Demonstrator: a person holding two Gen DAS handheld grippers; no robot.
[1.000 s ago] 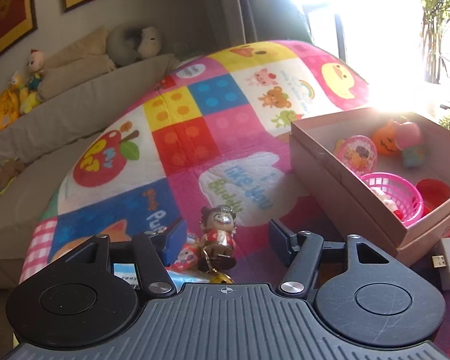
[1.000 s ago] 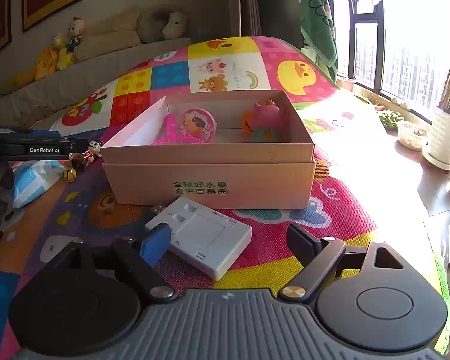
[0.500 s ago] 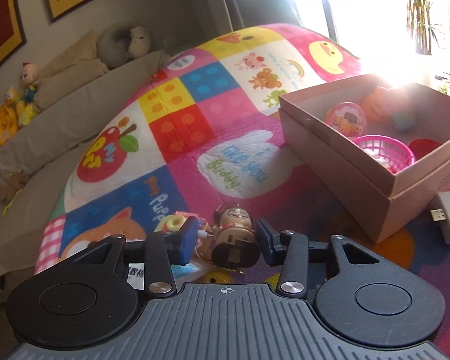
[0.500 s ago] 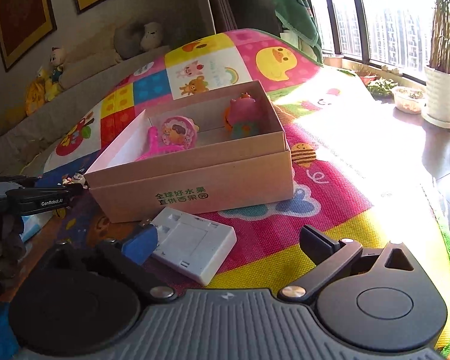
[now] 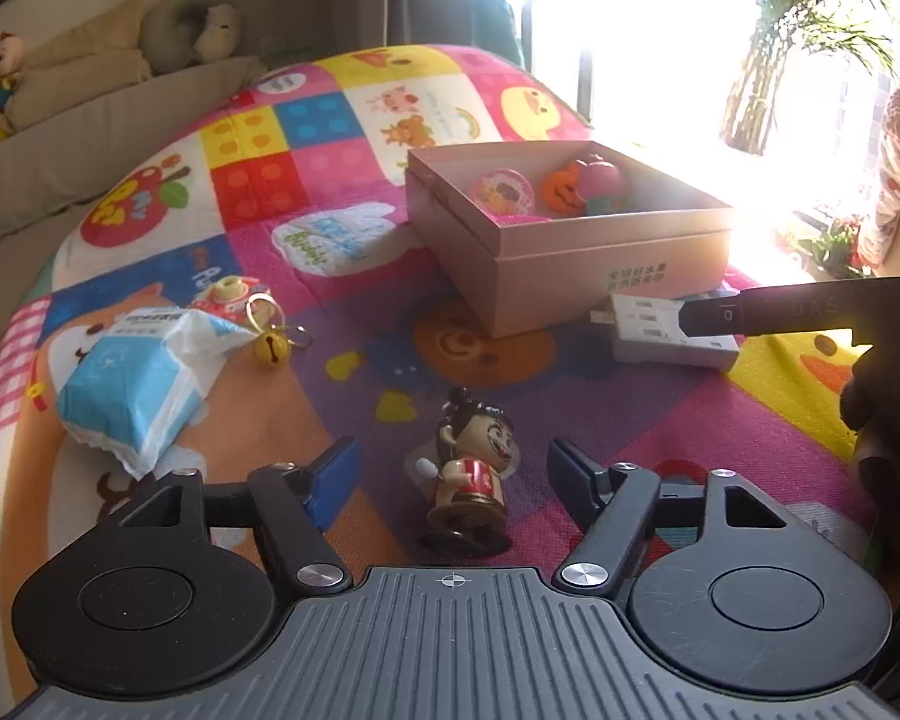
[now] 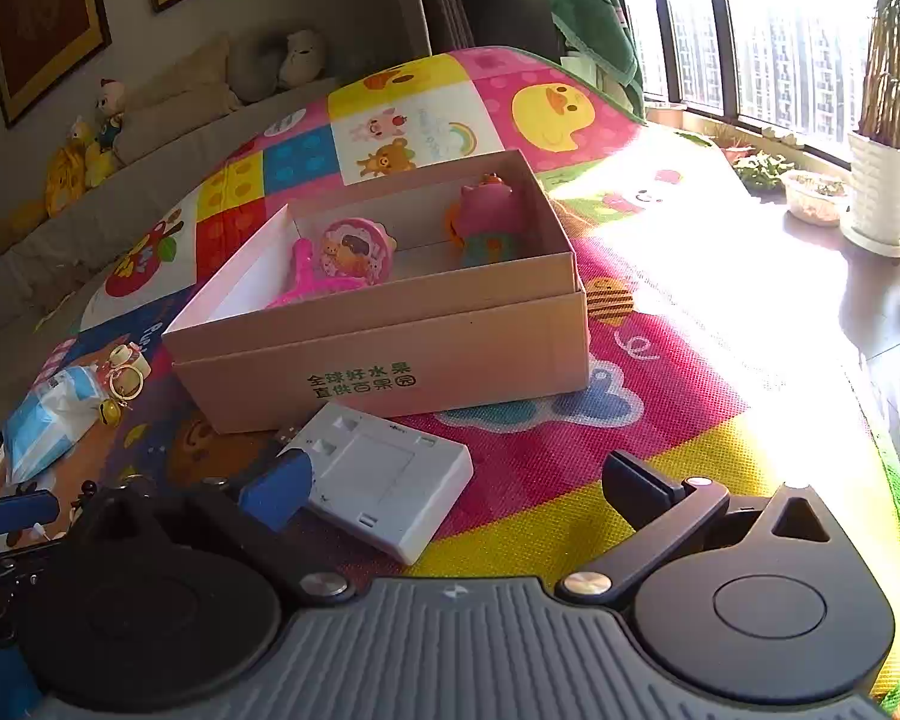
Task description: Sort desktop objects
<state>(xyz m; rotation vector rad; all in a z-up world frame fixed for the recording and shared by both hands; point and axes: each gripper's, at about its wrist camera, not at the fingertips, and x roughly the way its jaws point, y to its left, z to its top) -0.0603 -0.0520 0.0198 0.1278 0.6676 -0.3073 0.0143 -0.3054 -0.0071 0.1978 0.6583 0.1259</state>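
A small wind-up doll figure (image 5: 471,471) stands upright on the play mat between the fingers of my left gripper (image 5: 453,468), which is open and not touching it. A cardboard box (image 5: 570,252) holding several toys sits further back on the mat; it also shows in the right wrist view (image 6: 390,342). My right gripper (image 6: 450,492) is open and empty over a white power adapter (image 6: 384,486) that lies in front of the box. The adapter also shows in the left wrist view (image 5: 660,333), partly behind the right gripper's finger.
A blue-and-white tissue pack (image 5: 132,378), a red round toy (image 5: 228,297) and a yellow bell with key rings (image 5: 270,348) lie at the left of the mat. Cushions and plush toys line the sofa (image 6: 120,120) behind. Potted plants (image 6: 882,180) stand by the window.
My left gripper, shut around the doll half a second ago, has carried it right, closer to the box, and opened. The doll now stands free. The right gripper stayed over the adapter.
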